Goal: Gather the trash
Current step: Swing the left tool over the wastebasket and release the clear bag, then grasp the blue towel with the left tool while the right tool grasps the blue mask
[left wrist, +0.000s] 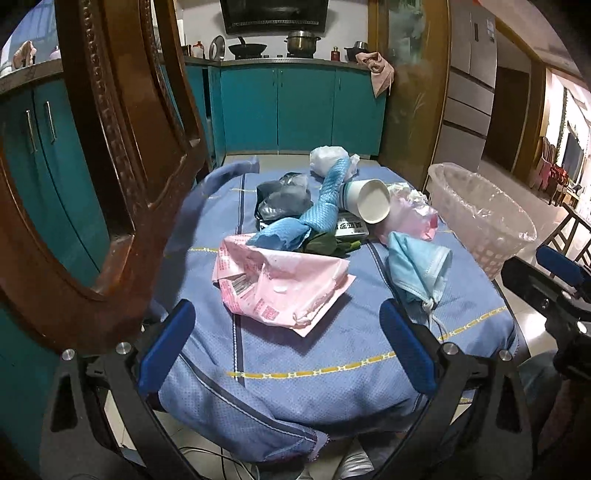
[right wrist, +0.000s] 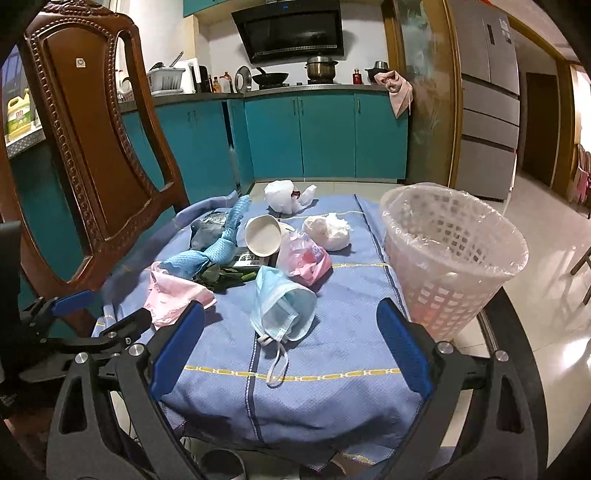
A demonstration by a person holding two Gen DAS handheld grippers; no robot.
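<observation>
Left hand-held gripper (left wrist: 288, 339) wide, empty, lower frame, aimed at crumpled pink plastic wrapper (left wrist: 280, 284); right hand-held gripper (right wrist: 291, 350) wide, empty. Pinch wrapper's raised fold, then carry to white lattice plastic bin (right wrist: 458, 254) at right.

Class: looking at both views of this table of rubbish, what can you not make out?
- Flat packet, left view: cup and blue cloth cover most of it; print too small to read.
- Bin contents, right view: hidden by its liner.
- Table legs, both views: hidden under tablecloth.

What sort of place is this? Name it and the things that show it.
Most likely a home kitchen with a dining corner: a range hood over pots on a stove, teal cabinets, and a fridge nearby.
</observation>
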